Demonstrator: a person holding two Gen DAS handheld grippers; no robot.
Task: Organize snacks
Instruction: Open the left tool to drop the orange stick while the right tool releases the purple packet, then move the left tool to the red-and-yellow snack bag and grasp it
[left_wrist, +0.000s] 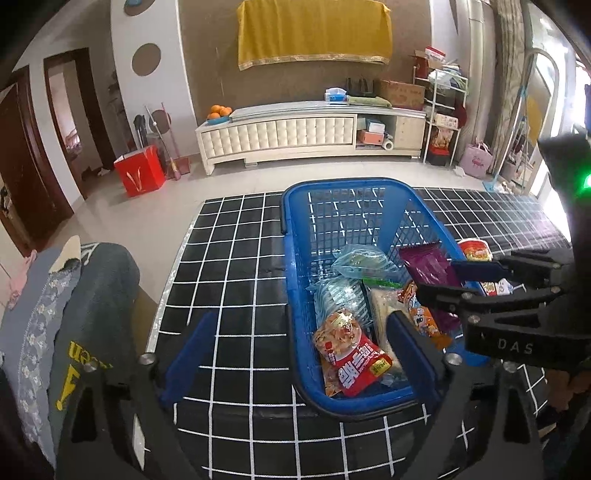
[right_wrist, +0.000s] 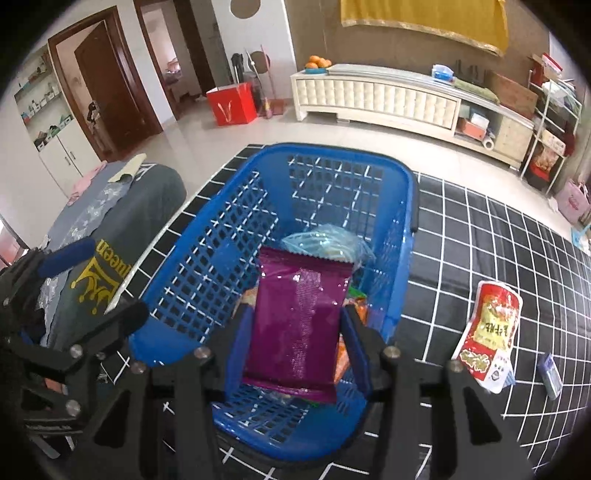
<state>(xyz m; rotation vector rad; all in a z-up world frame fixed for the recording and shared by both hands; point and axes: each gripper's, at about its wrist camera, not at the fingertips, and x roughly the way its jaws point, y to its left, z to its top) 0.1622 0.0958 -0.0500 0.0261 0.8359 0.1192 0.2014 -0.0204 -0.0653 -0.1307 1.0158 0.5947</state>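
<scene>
Between my right gripper's (right_wrist: 295, 339) blue pads sits a purple snack packet (right_wrist: 297, 325), clamped on both long edges and held flat over the near end of the blue basket (right_wrist: 207, 258). From the left wrist view that same packet (left_wrist: 430, 271) hangs over the basket's right side, with the right gripper (left_wrist: 448, 277) reaching in from the right. My left gripper (left_wrist: 299, 354) is spread wide and grips nothing; its left pad hovers over the tablecloth, while its right pad is inside the basket, over the packets. Below, the basket (left_wrist: 295, 280) already contains a red and orange snack bag (left_wrist: 349, 350) at its near end, clear plastic bags (left_wrist: 360, 260) toward the middle, and an orange packet (left_wrist: 424, 314) on the right. Outside the basket, to the right, a red pouch (right_wrist: 489, 332) lies on the black grid-lined tablecloth (right_wrist: 480, 229), with a small blue pack (right_wrist: 550, 374) just right of it. Left of the table, folded clothes (left_wrist: 74, 314) are heaped. Far across the floor stands a white cabinet (left_wrist: 295, 133) and a red box (left_wrist: 140, 175).
</scene>
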